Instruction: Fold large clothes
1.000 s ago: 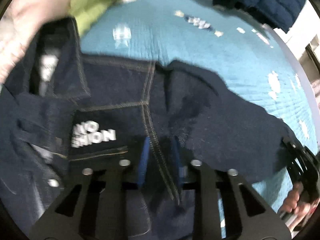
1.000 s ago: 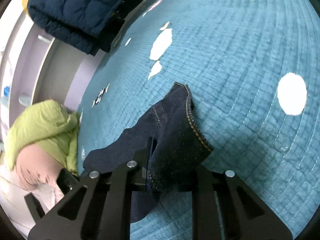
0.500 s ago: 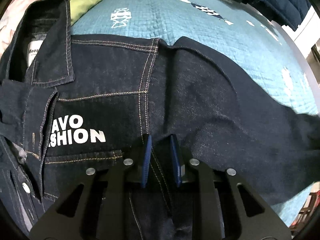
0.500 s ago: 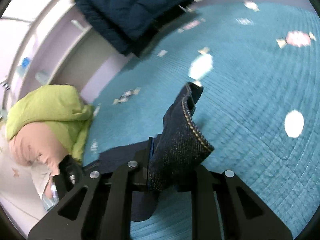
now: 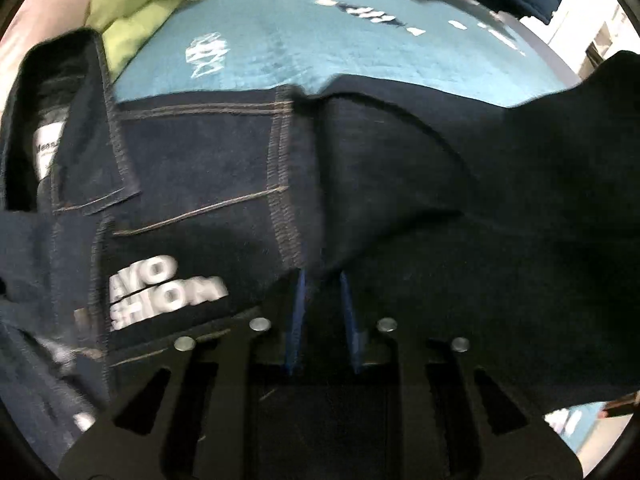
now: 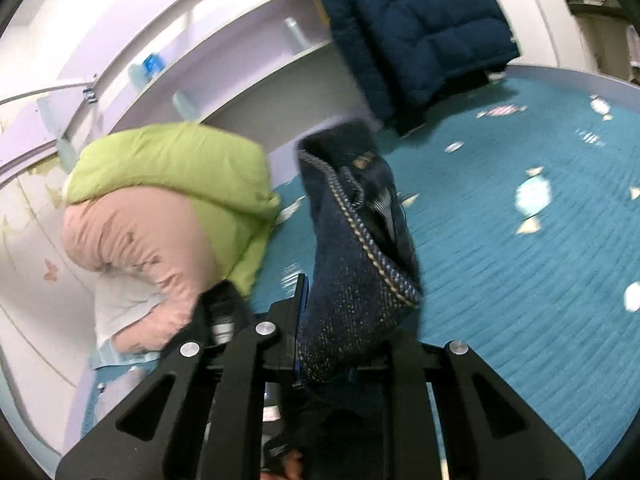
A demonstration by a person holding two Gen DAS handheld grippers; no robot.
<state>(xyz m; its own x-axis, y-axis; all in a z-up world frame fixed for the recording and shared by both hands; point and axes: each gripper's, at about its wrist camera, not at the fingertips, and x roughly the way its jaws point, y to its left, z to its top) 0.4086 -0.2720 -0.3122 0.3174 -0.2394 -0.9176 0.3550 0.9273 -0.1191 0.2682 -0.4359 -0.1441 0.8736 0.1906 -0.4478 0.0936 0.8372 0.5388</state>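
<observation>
A dark denim jacket (image 5: pixel 200 168) with white lettering lies collar-left on the teal bedspread (image 5: pixel 360 48). My left gripper (image 5: pixel 323 280) points down at its shoulder seam, jaws closing with a fold of denim pinched between the blue pads (image 5: pixel 298 312). The sleeve (image 5: pixel 540 160) rises off the bed at the right of the left wrist view. In the right wrist view my right gripper (image 6: pixel 344 304) is shut on the sleeve cuff (image 6: pixel 360 248), which stands up with its stitched edge showing, held above the bedspread (image 6: pixel 520 280). The cuff hides the right-hand finger.
A green and pink bundle of padded clothes (image 6: pixel 168 200) lies at the bed's head, also seen as a green bundle (image 5: pixel 136 20). A navy quilted jacket (image 6: pixel 420 32) hangs over the bed's far side. Wall shelves (image 6: pixel 240 68) run behind.
My right gripper has risen and rolled, carrying the cuff up off the bedspread. In the left wrist view the sleeve now lifts at the right. The left jaws have narrowed on the denim.
</observation>
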